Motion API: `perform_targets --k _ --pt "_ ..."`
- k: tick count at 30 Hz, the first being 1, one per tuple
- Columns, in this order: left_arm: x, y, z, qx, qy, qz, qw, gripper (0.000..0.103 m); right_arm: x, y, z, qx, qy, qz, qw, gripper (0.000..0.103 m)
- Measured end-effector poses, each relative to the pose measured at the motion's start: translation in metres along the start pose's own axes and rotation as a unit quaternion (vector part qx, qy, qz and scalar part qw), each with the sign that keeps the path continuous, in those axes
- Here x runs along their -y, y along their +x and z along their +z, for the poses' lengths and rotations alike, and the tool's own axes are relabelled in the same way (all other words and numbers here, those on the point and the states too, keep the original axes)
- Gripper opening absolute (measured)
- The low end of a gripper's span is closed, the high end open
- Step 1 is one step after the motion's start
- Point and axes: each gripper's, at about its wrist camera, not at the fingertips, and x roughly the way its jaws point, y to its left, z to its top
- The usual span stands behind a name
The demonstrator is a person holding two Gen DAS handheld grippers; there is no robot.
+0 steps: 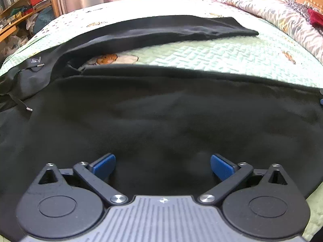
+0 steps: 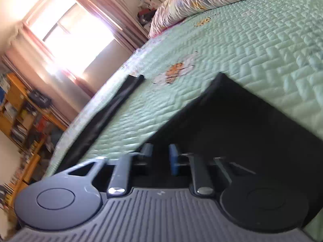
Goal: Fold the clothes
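Black sweatpants (image 1: 161, 109) lie across the mint quilted bed (image 1: 222, 54). Their waist, with metal-tipped drawstrings (image 1: 29, 109), is at the left. One leg (image 1: 171, 30) stretches along the far side, and the other spreads wide just beneath my left gripper (image 1: 162, 165). That gripper hovers low over the near leg, open, its blue pads (image 1: 104, 165) far apart with nothing between them. In the right wrist view my right gripper (image 2: 160, 155) is tilted and shut on the edge of the near leg's end (image 2: 242, 121), lifting a corner off the quilt. The far leg (image 2: 113, 111) shows as a dark strip.
A rumpled patterned duvet (image 1: 262, 6) and a red cloth (image 1: 316, 18) lie at the head of the bed on the right. Cluttered wooden shelves (image 1: 22, 4) stand past the bed's left side. A bright window (image 2: 68, 32) is beyond the far edge.
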Motion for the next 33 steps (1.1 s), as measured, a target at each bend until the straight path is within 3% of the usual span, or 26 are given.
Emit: perform_targets --k 2,6,10,16,20,24,26,29,33 --pt "-0.001 -0.010 0.009 0.019 0.005 -0.008 0.9998 0.096 -0.017 0.005 -0.005 -0.001 0.002 0.026 1.000 0.050" --pt "-0.006 -0.023 0.041 0.062 0.023 0.003 0.9978 0.097 -0.050 0.014 -0.016 -0.004 0.006 0.077 0.997 0.051" --pt "-0.016 -0.016 0.091 0.086 0.040 0.026 0.9951 0.097 -0.088 0.050 -0.024 -0.018 0.034 0.130 0.991 0.062" --pt "-0.030 -0.006 0.165 0.123 0.066 0.060 0.9884 0.100 -0.112 0.085 -0.080 -0.044 -0.010 0.135 0.990 0.063" --pt "-0.036 0.042 0.222 0.140 0.109 0.067 0.9819 0.099 -0.116 0.084 -0.097 -0.037 -0.058 0.154 0.986 0.067" --pt "-0.038 0.097 0.279 0.128 0.173 0.051 0.9752 0.097 -0.111 0.090 -0.091 -0.049 -0.046 0.180 0.981 0.067" --pt "-0.038 0.124 0.301 0.129 0.202 0.063 0.9688 0.096 -0.111 0.094 -0.088 -0.057 -0.051 0.184 0.980 0.067" --pt "-0.039 0.169 0.323 0.107 0.257 0.086 0.9565 0.096 -0.110 0.097 -0.086 -0.065 -0.058 0.195 0.977 0.067" --pt "-0.048 0.211 0.333 0.074 0.286 0.063 0.9531 0.096 -0.108 0.098 -0.085 -0.075 -0.055 0.209 0.974 0.067"
